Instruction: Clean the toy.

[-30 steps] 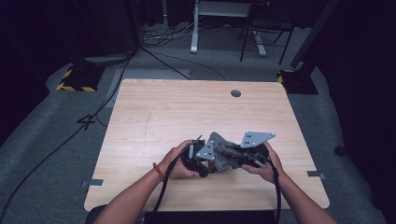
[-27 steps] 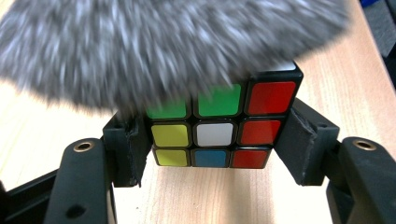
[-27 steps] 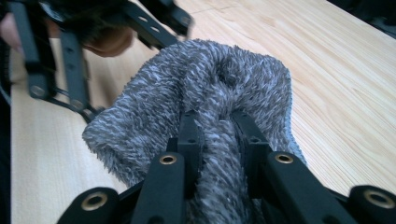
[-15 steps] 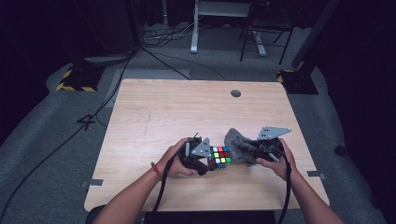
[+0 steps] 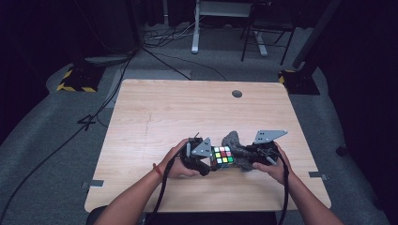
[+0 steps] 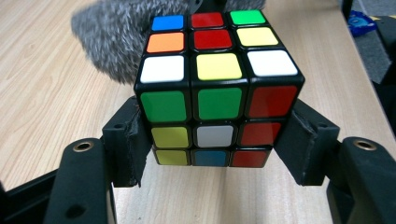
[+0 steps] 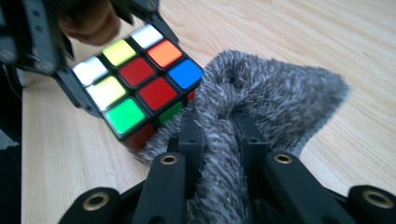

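On the table (image 5: 155, 112), unbranded colour cube (image 6: 217, 79) against grey fuzzy cloth (image 7: 271, 98).

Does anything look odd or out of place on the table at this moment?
Nothing stands out. The left gripper holds the scrambled cube squarely, the right gripper pinches the grey cloth beside it, and the table shows no spill or damage.

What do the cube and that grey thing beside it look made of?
Cube: likely hard plastic, with a glossy black frame and shiny coloured tiles that catch the light. Grey cloth: soft, fuzzy pile, probably microfibre or fleece; its fibres stand up and it bunches between the jaws.
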Demonstrator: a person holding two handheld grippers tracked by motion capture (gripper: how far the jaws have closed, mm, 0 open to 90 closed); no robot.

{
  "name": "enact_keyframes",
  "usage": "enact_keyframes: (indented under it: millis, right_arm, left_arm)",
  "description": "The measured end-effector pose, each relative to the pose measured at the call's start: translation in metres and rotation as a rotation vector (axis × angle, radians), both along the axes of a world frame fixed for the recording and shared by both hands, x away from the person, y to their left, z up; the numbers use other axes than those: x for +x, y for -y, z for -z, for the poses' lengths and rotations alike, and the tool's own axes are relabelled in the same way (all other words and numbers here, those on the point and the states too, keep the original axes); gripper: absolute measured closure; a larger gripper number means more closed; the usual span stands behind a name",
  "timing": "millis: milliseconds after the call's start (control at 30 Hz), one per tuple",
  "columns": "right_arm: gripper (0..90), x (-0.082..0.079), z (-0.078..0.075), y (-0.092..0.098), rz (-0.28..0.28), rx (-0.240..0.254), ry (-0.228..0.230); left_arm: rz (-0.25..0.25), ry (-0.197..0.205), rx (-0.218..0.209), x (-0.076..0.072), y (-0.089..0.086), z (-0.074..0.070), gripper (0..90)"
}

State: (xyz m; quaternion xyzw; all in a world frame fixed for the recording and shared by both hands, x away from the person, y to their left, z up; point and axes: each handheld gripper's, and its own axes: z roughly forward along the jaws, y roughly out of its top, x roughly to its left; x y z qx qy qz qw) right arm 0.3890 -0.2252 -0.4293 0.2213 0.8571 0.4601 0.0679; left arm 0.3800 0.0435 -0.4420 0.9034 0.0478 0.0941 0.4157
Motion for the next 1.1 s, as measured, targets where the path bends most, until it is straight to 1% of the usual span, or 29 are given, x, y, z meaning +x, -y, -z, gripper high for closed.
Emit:
enact_keyframes:
  millis: [33, 100, 167, 233, 267, 333, 433, 533, 567, 633, 667, 767, 800, 833, 900, 967, 1000, 1033, 1100]
  right_arm:
    - [76.7, 0.0, -0.001, 0.0, 0.004, 0.016, -0.002]
    - [76.9, -0.001, -0.002, -0.001, 0.004, 0.022, 0.008]
    - [77.0, -0.001, -0.002, -0.001, 0.003, 0.037, 0.002]
    - [77.2, -0.002, -0.003, -0.003, 0.005, 0.033, 0.013]
    - [77.2, -0.002, -0.004, -0.004, 0.005, 0.032, 0.016]
    - [77.3, -0.003, -0.004, -0.007, 0.002, 0.027, 0.022]
    - [77.3, -0.004, -0.005, -0.009, 0.008, 0.025, 0.035]
    - [77.5, -0.006, -0.006, -0.011, 0.012, 0.029, 0.043]
    - [77.5, -0.007, -0.007, -0.011, 0.012, 0.027, 0.051]
    - [77.5, -0.007, -0.008, -0.012, 0.013, 0.038, 0.053]
    - [77.5, -0.007, -0.008, -0.013, 0.015, 0.044, 0.054]
    - [77.5, -0.007, -0.008, -0.015, 0.019, 0.045, 0.059]
    - [77.6, -0.008, -0.009, -0.015, 0.022, 0.047, 0.062]
    - [77.6, -0.007, -0.009, -0.015, 0.022, 0.054, 0.065]
    - [77.6, -0.008, -0.011, -0.016, 0.019, 0.062, 0.067]
    - [77.6, -0.009, -0.012, -0.019, 0.018, 0.062, 0.078]
    - [77.7, -0.009, -0.012, -0.02, 0.012, 0.069, 0.079]
    - [77.7, -0.01, -0.013, -0.021, 0.0, 0.079, 0.079]
    - [77.6, -0.011, -0.014, -0.024, -0.003, 0.075, 0.081]
  left_arm:
    - [-0.004, 0.002, 0.001, 0.0, 0.0, 0.0, 33.9]
    - [-0.013, 0.005, 0.0, -0.001, 0.001, 0.0, 33.9]
    - [-0.014, 0.006, 0.006, 0.0, 0.001, 0.001, 33.7]
    - [-0.023, 0.008, 0.015, 0.0, 0.003, 0.002, 33.6]
    - [-0.02, 0.001, 0.022, 0.0, 0.003, 0.002, 33.3]
    - [-0.027, 0.008, 0.027, 0.0, 0.003, 0.003, 33.1]
    - [-0.036, 0.007, 0.036, 0.0, 0.004, 0.003, 32.9]
    - [-0.038, 0.013, 0.048, 0.001, 0.004, 0.003, 33.0]
    - [-0.045, -0.001, 0.049, 0.002, 0.004, 0.003, 33.1]
    - [-0.052, -0.004, 0.05, 0.004, 0.003, 0.004, 33.2]
    - [-0.058, -0.015, 0.047, 0.005, 0.003, 0.004, 33.2]
    - [-0.07, -0.008, 0.056, 0.006, 0.005, 0.006, 33.2]
    - [-0.075, -0.017, 0.052, 0.006, 0.005, 0.006, 33.0]
    - [-0.076, -0.015, 0.051, 0.006, 0.006, 0.007, 32.9]
    - [-0.083, -0.005, 0.07, 0.006, 0.007, 0.008, 32.9]
    - [-0.079, -0.007, 0.075, 0.007, 0.009, 0.01, 32.8]
    - [-0.083, -0.01, 0.088, 0.007, 0.01, 0.011, 32.8]
    - [-0.082, -0.006, 0.091, 0.007, 0.01, 0.012, 32.9]
    - [-0.079, 0.001, 0.091, 0.007, 0.01, 0.012, 32.9]
